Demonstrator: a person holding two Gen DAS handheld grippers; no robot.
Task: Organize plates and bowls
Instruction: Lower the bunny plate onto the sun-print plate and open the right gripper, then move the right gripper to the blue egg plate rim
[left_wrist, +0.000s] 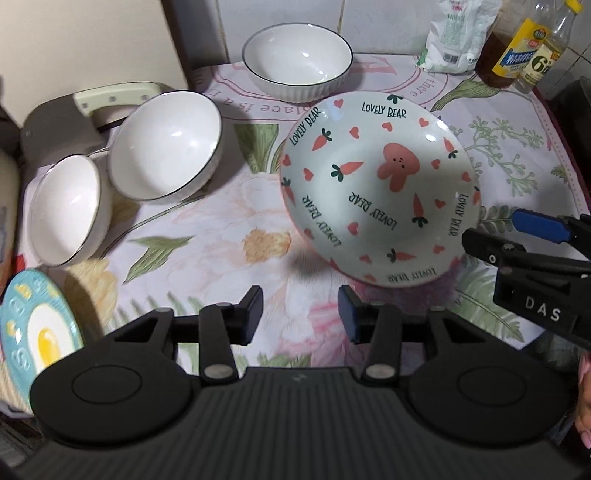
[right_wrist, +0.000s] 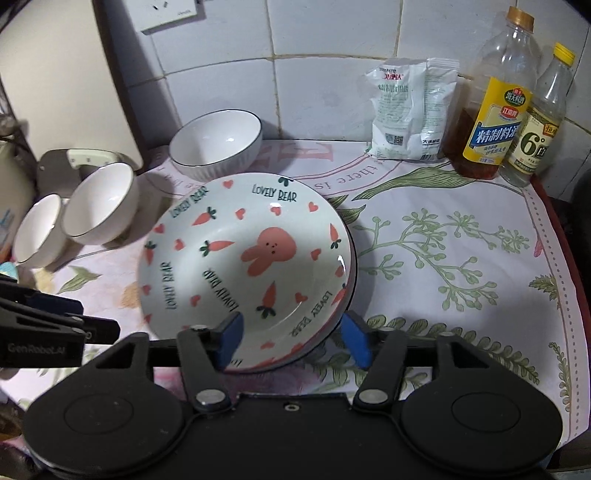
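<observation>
The rabbit-print plate (right_wrist: 247, 266) is straddled at its near rim by the spread right tongs (right_wrist: 291, 345), not yet pinched; closing on the rim is judged next. The left tongs (left_wrist: 301, 315), also spread, are held empty above the table (left_wrist: 207, 236), white bowls (left_wrist: 166, 144) beyond them.

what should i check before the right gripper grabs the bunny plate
1. Right gripper open wide enough: ok, its fingers stand apart with the near rim of the bunny plate between them.
2. Rim seated between the pads: cannot tell; one finger overlaps the rim, and contact is unclear.
3. What lies under the plate: cannot tell; a dark edge and a second patterned rim show beneath it, so it may be stacked.
4. Left gripper clear of the plate: ok, open and empty, short of the rim.
5. Neighbours clear: ok, the white bowl behind and the two bowls to the left do not touch the plate.
</observation>
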